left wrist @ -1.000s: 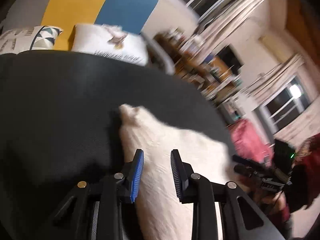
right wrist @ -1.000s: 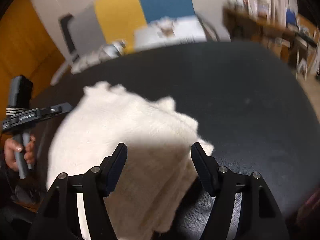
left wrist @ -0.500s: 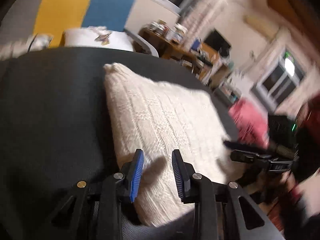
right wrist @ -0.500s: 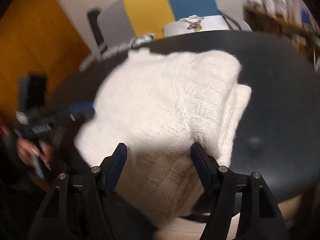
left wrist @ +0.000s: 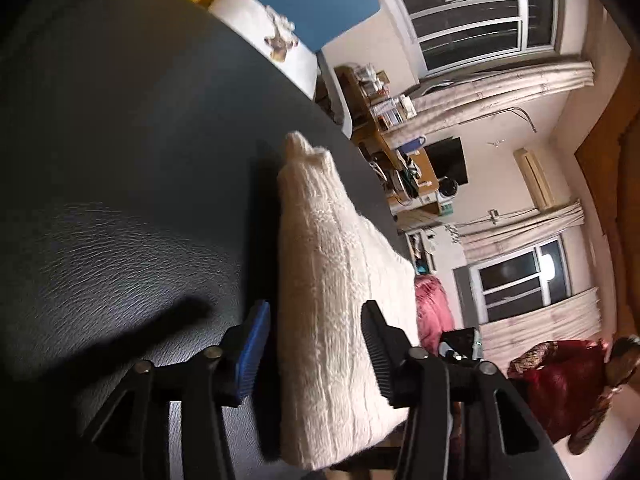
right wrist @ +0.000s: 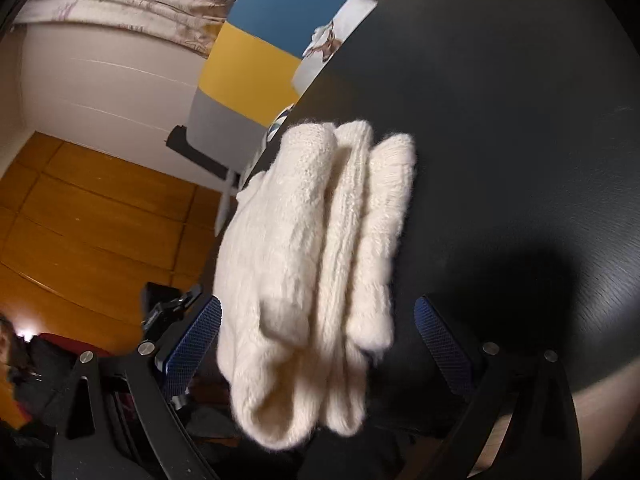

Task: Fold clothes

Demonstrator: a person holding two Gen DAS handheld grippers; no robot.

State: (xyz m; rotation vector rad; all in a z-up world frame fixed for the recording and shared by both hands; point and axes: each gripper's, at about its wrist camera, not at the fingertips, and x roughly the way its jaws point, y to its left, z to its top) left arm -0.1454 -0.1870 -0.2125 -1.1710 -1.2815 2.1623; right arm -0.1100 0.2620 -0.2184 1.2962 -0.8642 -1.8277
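Black table (left wrist: 120, 160) carries the folded cream sweater (left wrist: 332, 280), long axis running straight ahead. Left tongs (left wrist: 316, 344) and right tongs (right wrist: 320, 344) straddle opposite ends, both opening (pads clear of the knit).

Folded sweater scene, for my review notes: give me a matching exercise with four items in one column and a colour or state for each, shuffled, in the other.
Items:
1. knit sweater
2. bed cover
3. left gripper
4. wall panel above the yellow one

Descriptions:
A. blue
B. cream, folded in thick layers
C. black, leathery grain
D. jaws opening, sweater between them

Pairs: 1-B, 2-C, 3-D, 4-A
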